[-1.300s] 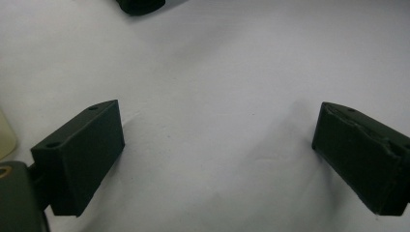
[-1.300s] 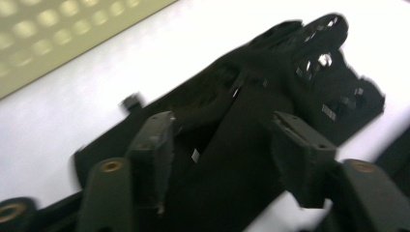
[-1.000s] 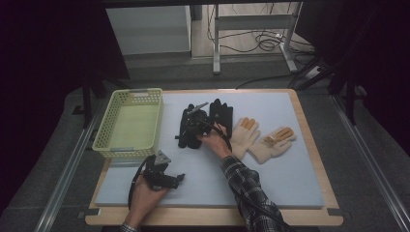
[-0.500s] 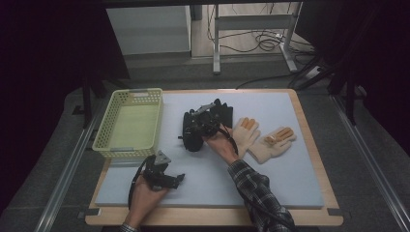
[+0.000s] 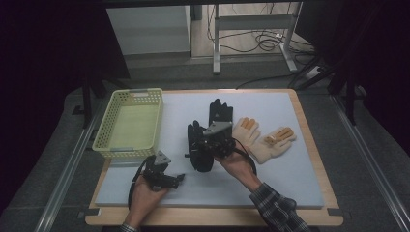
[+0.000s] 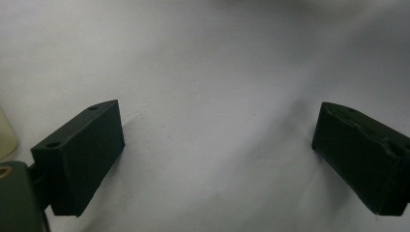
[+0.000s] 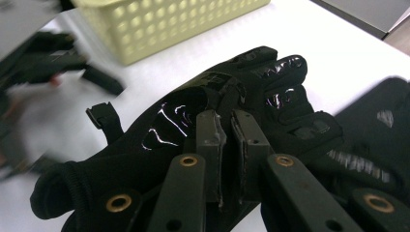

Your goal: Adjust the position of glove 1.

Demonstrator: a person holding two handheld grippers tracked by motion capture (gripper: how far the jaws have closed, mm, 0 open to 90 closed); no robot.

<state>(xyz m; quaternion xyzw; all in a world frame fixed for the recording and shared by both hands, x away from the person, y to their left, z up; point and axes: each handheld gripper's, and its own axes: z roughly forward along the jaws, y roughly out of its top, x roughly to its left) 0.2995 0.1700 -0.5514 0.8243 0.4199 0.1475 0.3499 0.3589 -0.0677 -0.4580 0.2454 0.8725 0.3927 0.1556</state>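
My right gripper (image 5: 211, 143) is shut on a black glove (image 5: 197, 151) and holds it just above the white mat, mid-table. In the right gripper view the jaws (image 7: 228, 121) have just been closing and now pinch a fold of this glove (image 7: 159, 130). A second black glove (image 5: 220, 112) lies flat on the mat behind it. Near the front left, my left gripper (image 5: 178, 180) rests low over the mat, open. In the left gripper view its jaws (image 6: 217, 140) stand wide apart over bare mat.
A pale yellow basket (image 5: 138, 91) stands at the left of the mat, its wall close ahead in the right gripper view (image 7: 164, 24). Two tan gloves (image 5: 245, 129) (image 5: 273, 143) lie to the right of the black ones. A wooden border frames the mat (image 5: 290, 179).
My right gripper has carried the black glove up off the mat and to the left, toward the basket side. The left gripper has stayed where it was.
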